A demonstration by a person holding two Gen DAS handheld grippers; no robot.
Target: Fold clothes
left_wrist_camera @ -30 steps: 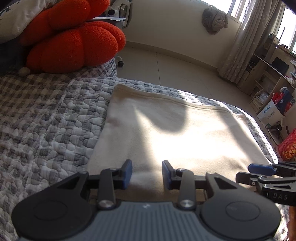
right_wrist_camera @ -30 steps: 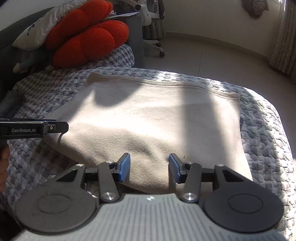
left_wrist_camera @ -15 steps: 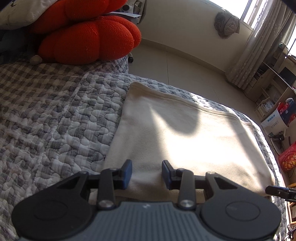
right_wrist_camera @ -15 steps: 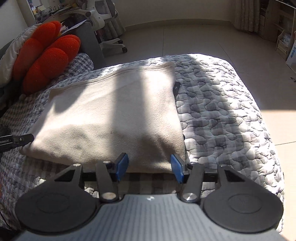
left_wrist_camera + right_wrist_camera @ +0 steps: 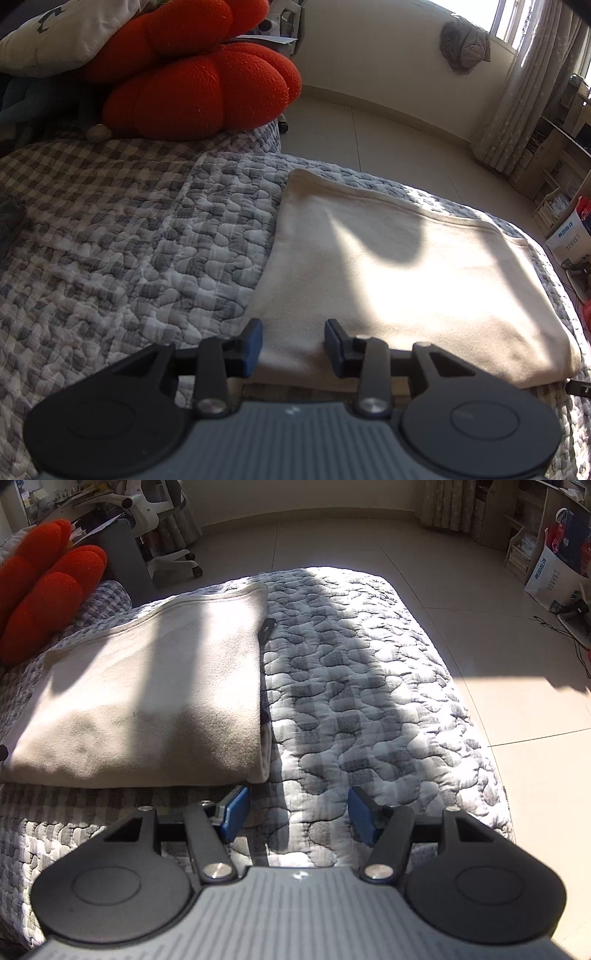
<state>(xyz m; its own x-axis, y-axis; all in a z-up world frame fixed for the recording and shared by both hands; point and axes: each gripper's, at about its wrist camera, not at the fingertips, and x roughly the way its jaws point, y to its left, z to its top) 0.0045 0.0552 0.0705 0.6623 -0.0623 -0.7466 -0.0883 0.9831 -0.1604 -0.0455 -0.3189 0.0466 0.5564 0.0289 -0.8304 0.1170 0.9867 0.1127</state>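
A cream cloth [image 5: 406, 277], folded into a flat rectangle, lies on the grey checked quilt [image 5: 129, 258]. My left gripper [image 5: 293, 345] hovers at the cloth's near left corner. Its jaws are opening, the cloth's edge shows in the gap, and the pads do not press on it. In the right wrist view the same cloth [image 5: 147, 709] fills the left half. My right gripper [image 5: 299, 816] stands just right of its near right corner, over bare quilt [image 5: 369, 701]. Its jaws are opening with nothing between them. A small black object [image 5: 268, 627] pokes out from under the cloth's right edge.
An orange pumpkin cushion [image 5: 195, 85] and a white pillow [image 5: 62, 33] sit at the head of the bed. The mattress edge drops to a tiled floor [image 5: 498, 635] on the right. A wheeled chair [image 5: 162, 554], a cardboard box [image 5: 554, 579] and shelves stand beyond.
My right gripper has swung right, from over the middle of the cloth to its right corner, and its jaws have widened. The left gripper has turned slightly left and its jaws have opened a little.
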